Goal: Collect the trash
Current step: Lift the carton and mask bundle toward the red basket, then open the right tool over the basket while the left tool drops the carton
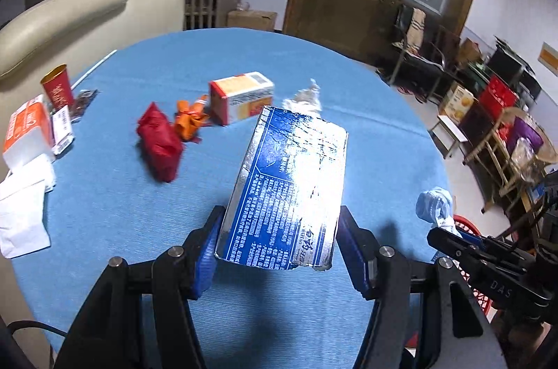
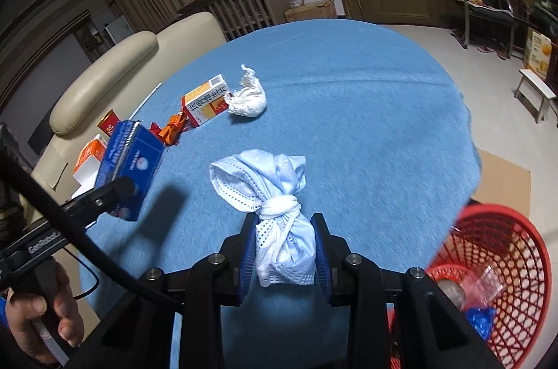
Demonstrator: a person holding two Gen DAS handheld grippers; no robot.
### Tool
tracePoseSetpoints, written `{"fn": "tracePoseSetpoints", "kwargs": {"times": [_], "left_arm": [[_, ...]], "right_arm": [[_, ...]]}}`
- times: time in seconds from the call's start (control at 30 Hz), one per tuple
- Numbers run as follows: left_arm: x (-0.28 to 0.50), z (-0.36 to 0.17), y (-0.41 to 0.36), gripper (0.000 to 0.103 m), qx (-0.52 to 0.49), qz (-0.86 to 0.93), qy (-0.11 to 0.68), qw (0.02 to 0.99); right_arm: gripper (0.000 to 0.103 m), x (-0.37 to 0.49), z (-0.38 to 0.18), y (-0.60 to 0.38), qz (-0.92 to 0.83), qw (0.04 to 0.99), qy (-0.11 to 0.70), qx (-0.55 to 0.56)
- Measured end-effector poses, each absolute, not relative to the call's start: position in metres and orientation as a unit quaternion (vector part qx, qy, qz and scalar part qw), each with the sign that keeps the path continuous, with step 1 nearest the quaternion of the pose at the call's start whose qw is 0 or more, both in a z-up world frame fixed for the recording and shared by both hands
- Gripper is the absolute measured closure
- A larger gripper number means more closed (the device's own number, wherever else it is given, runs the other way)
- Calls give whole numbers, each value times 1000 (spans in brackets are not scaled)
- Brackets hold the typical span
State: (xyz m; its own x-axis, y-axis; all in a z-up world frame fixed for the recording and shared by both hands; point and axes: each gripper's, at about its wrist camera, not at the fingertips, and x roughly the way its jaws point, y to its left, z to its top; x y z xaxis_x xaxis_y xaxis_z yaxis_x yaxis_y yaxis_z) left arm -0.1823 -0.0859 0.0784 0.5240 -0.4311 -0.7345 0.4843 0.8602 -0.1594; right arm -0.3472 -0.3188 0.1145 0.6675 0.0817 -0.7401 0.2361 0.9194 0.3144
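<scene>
Above the blue table [image 2: 348,111], blue carton [image 1: 286,191] and knotted mask [image 2: 275,222], both gripped.

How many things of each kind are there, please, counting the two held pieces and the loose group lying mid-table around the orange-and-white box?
Boxes: 2, the blue box and the orange-and-white box
Crumpled wrappers: 2, the red wrapper and the orange wrapper
Tissue wads: 1, the white tissue wad
Face masks: 1, the knotted mask
Total: 6

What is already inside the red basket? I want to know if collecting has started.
Through the red basket's mesh show a crumpled clear plastic wrapper, a blue scrap and something greyish. The hand-held gripper hides the basket's near-left part.
</scene>
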Motion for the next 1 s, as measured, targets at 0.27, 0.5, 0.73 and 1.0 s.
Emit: {"fn": "tracePoseSetpoints", "kwargs": {"times": [0.27, 0.5, 0.73, 1.0], "left_arm": [[-204, 79, -122, 39, 53, -302, 409, 859], [-223, 84, -154, 39, 68, -345, 401, 846], [-247, 91, -188, 39, 85, -391, 385, 832], [-265, 96, -210, 39, 102, -422, 372, 821]], "right_arm": [[70, -384, 120, -357, -86, 891, 389, 218], [70, -414, 121, -393, -141, 885, 379, 231], [70, -443, 114, -421, -195, 871, 385, 235], [70, -470, 77, -454, -252, 834, 415, 262]]}}
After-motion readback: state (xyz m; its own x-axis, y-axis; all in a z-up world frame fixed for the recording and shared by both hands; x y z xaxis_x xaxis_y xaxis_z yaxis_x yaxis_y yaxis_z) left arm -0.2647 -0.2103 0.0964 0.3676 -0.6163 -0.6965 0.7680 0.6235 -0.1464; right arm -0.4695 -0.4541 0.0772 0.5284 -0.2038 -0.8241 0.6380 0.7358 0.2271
